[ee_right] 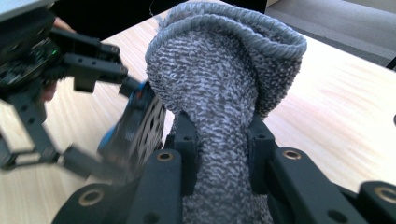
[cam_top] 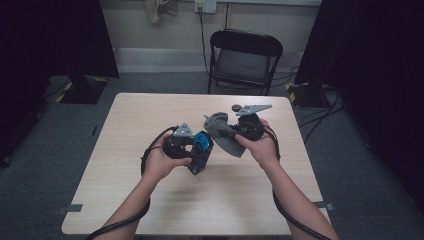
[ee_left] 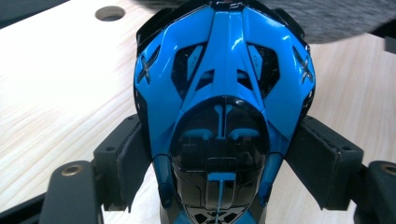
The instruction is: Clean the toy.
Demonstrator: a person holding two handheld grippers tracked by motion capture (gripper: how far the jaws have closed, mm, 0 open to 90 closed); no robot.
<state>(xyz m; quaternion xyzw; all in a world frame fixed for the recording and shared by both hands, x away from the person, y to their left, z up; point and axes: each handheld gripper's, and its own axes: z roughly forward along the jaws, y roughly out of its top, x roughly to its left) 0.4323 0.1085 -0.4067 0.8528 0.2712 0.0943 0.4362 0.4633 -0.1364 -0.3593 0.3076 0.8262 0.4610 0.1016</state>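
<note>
A light wooden table stands on grey carpet, a black folding chair beyond its far edge, dark curtains flanking a pale wall.

The mouse is glossy blue and black, with vented slots and an X mark on each shoulder. It sits lengthwise between my left jaws, pads against both flanks, raised above the table. The sock is grey marled knit with a ribbed cuff. My right jaws pinch its middle; the cuff stands upward and gapes open. In the high view, sock and mouse lie just beside each other.
</note>
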